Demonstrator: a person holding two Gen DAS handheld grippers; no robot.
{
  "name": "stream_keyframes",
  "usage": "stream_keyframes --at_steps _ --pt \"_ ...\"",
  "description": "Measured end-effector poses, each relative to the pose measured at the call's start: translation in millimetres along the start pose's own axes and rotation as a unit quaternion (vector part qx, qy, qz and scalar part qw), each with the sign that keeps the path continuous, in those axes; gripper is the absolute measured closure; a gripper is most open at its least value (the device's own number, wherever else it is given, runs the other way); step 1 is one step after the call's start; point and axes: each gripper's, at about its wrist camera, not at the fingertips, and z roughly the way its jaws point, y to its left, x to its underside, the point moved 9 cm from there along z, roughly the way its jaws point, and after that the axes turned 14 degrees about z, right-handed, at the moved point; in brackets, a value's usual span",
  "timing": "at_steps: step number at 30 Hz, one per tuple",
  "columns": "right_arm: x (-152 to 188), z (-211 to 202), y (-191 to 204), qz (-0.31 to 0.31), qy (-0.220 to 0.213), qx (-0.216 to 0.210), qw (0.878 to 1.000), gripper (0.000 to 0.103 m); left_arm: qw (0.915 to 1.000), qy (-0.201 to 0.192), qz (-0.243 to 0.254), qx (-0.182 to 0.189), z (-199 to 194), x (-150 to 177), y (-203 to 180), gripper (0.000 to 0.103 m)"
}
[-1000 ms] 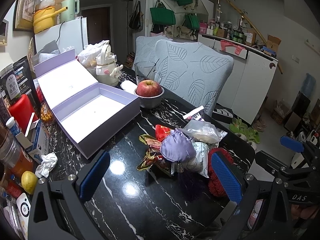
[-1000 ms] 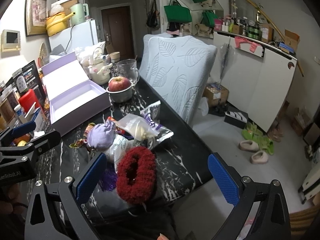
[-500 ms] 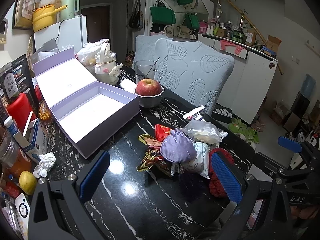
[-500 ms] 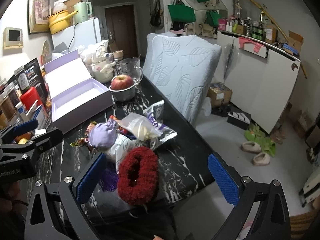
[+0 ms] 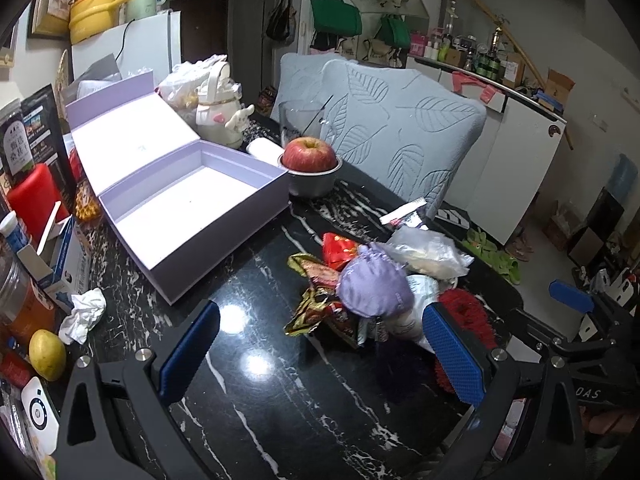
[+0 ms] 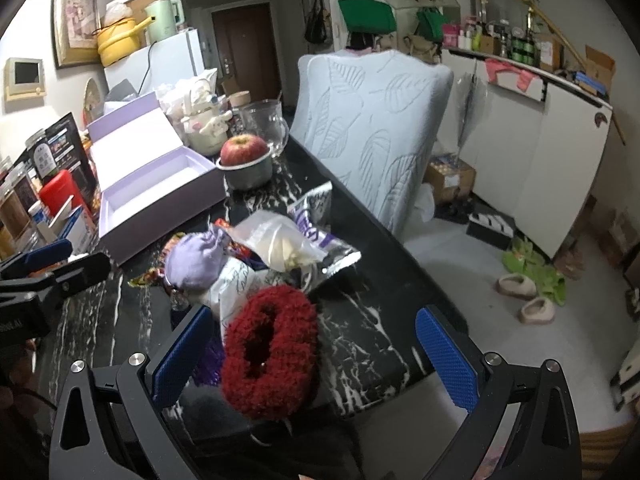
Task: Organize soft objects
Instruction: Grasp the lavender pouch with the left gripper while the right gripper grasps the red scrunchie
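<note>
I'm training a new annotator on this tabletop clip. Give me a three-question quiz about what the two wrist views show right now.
1. True or false: the purple box is open and has nothing in it.
2. What sits in the metal bowl? A) lemon B) apple C) pouch
3. Fill in: the right gripper is open around the fuzzy ____ ring.

Key
1. True: lid back, bare white floor.
2. B: a red apple.
3. Red; it lies between the pads, no contact visible. The left gripper is open too, over bare table short of the lilac pouch.
</note>
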Motion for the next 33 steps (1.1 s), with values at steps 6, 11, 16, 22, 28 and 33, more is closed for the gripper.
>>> stream_keyframes --at_steps 6,11,16,22,28,33 --pt "14 24 0 -0.004 0.032 -0.015 0.999 0.000 0.9998 0.010 -0.016 -0.004 8 6 10 0.000" --pt "25 38 4 -0.005 0.055 -0.035 0.998 0.000 0.9994 0.019 -0.029 0.000 15 9 14 0.000" --pt "38 53 3 0.002 0.092 -0.053 0.994 0.007 0.9994 0.019 -0.028 0.006 20 7 10 0.000" --pt "47 59 -2 0.021 0.131 -0.087 0.987 0.048 0.9991 0.030 -0.021 0.022 34 3 -4 0.000" --pt "38 50 -9 0.028 0.119 -0.108 0.987 0.066 0.9988 0.025 0.001 0.042 47 -8 -24 0.000" --pt "34 52 -20 0.030 0.104 -0.098 0.989 0.066 0.9972 0.039 0.018 0.061 62 -12 -40 0.000"
